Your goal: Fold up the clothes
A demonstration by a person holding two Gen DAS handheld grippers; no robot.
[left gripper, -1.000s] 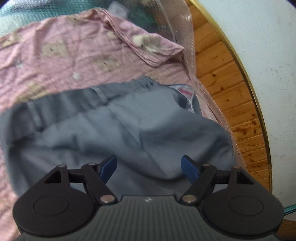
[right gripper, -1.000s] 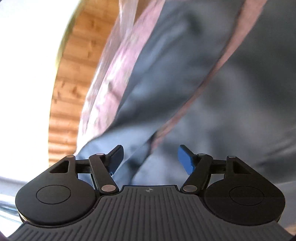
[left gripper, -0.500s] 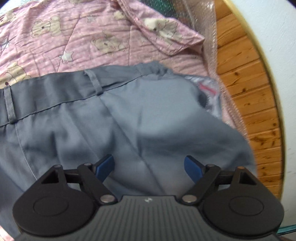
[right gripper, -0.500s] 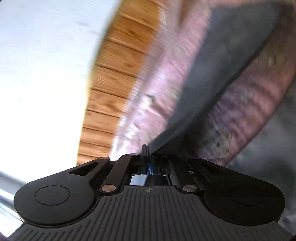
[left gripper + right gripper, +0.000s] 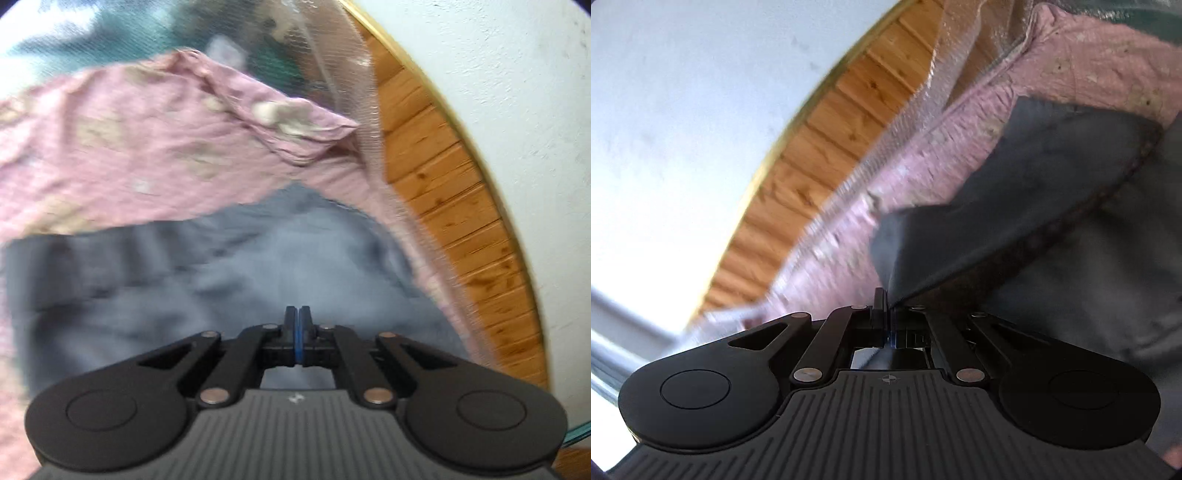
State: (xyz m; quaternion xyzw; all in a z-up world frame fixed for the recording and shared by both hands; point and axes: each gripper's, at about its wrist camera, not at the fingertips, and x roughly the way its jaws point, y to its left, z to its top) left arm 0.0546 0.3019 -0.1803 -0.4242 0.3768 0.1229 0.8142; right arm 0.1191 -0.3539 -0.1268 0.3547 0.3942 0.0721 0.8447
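Trousers [image 5: 258,273], soft, limp grey cloth on the pink quilt [image 5: 129,158]; right gripper [image 5: 887,299] pinches an edge, left gripper [image 5: 297,317] clenched on the fabric, best held at hems.

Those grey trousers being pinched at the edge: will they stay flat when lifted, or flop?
Probably flop: the grey trousers already drape in a soft curve from the right hand-held gripper. They look thin and light, wrinkling loosely over the pink quilt. One pinch likely lifts just that corner, the rest trailing.
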